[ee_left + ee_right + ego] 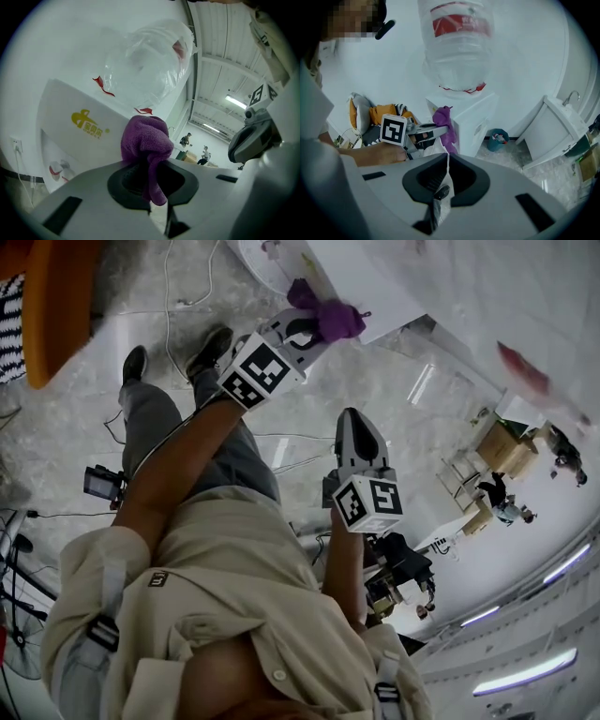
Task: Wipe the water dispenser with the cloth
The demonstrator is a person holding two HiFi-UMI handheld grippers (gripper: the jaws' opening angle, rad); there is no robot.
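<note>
The white water dispenser [471,119] carries a clear upturned bottle [459,42] with a red label. My left gripper [314,329] is shut on a purple cloth [328,317], which bunches out past the jaws against the dispenser's [375,287] upper corner. In the left gripper view the cloth [146,140] hangs between the pads, in front of the dispenser's yellow-logo side [70,108] and the bottle [145,61]. My right gripper [356,418] hangs back from the dispenser, shut and empty, and looks at the left gripper [429,131] and the cloth [444,123].
A teal bin [498,139] stands on the floor right of the dispenser, then a white cabinet with a tap [555,133]. Cables [178,296] lie on the marble floor by the person's shoes [211,351]. An orange seat [56,306] is at left. People [186,139] stand far off.
</note>
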